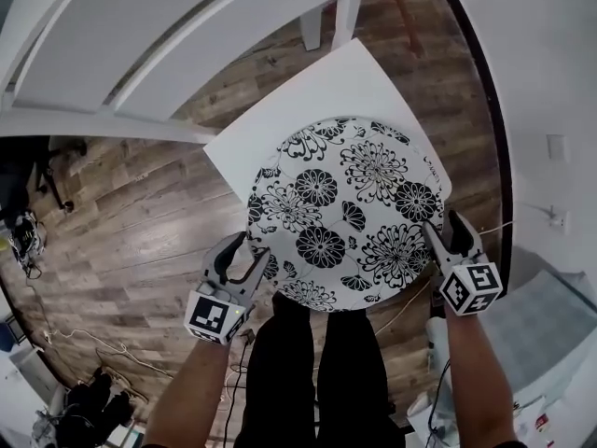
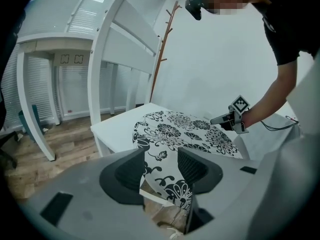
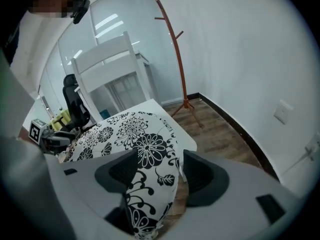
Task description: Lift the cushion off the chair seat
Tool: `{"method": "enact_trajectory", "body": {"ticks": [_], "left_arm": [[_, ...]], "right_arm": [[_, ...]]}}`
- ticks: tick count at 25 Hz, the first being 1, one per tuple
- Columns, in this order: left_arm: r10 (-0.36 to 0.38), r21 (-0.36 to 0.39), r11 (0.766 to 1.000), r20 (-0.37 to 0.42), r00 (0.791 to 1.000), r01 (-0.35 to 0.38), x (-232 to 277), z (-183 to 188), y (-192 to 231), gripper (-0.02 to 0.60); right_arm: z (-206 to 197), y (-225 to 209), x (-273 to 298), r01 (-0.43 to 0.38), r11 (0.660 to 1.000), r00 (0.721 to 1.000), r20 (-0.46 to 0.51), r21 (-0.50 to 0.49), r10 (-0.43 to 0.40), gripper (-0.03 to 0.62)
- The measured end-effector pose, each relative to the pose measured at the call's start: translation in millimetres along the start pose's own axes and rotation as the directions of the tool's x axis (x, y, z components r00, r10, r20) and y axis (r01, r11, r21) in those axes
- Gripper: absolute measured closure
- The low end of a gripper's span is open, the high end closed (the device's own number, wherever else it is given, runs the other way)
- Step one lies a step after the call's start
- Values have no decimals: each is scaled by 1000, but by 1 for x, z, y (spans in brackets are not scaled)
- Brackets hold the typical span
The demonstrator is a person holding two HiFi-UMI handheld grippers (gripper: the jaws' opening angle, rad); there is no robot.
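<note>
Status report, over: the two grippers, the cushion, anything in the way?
Left gripper open, cushion edge between its jaws, not gripped. Right gripper the same. Cushion lies on the chair seat, not lifted. Nothing in the way.

The cushion [image 1: 340, 213] is matt cloth, white with a black flower print. The chair [image 1: 308, 96] is smooth, white-painted and faintly glossy. The floor [image 1: 140, 222] is grained brown wood. The left gripper [image 2: 160, 166] and right gripper [image 3: 160, 171] are matt grey plastic, and their pads [image 2: 192, 166] are black and ribbed.
</note>
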State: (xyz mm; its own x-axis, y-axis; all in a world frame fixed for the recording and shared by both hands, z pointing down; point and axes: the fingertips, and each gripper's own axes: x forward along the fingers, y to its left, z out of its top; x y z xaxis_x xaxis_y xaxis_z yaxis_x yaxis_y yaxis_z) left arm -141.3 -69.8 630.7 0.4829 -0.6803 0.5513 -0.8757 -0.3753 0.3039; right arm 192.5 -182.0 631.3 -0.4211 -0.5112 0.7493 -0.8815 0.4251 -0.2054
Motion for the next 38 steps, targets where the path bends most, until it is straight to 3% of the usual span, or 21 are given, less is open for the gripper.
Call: {"method": "enact_trajectory", "body": {"ticks": [6,15,20,23,26,27,30,38], "left_arm": [[19,-12,1000,-20,1000,-19,8,-16,4,371],[104,-42,994,-22,994,-105,6,-24,23,350],[8,-104,994,-51,999,-13,15,-36,10,350],[11,-109,994,-57,998,-17,20,-36,8,350],[21,-103,994,-60,998,-28,20,-32,8,355],[27,-99,995,-56,998,-32,19,-29,8,388],[28,-71,997,-51,998,-31,14,-19,8,530],[11,-27,1000,-42,999,-12,5,1,1,563]], "right_arm": [[-26,-6,5,2,996,999,-43,85,2,306],[-45,-3,12,11,997,997,-81,70,-6,306],[-45,-2,12,14,997,996,-93,72,-7,307],[-40,1,11,7,997,997,-77,73,-1,323],[-36,1,9,21,998,998,-63,61,-17,395],[-35,1,8,28,998,998,-59,54,-24,456],[-30,1,7,26,999,998,-49,32,-25,525],[-14,12,-5,10,1000,1000,-9,15,-10,540]]}}
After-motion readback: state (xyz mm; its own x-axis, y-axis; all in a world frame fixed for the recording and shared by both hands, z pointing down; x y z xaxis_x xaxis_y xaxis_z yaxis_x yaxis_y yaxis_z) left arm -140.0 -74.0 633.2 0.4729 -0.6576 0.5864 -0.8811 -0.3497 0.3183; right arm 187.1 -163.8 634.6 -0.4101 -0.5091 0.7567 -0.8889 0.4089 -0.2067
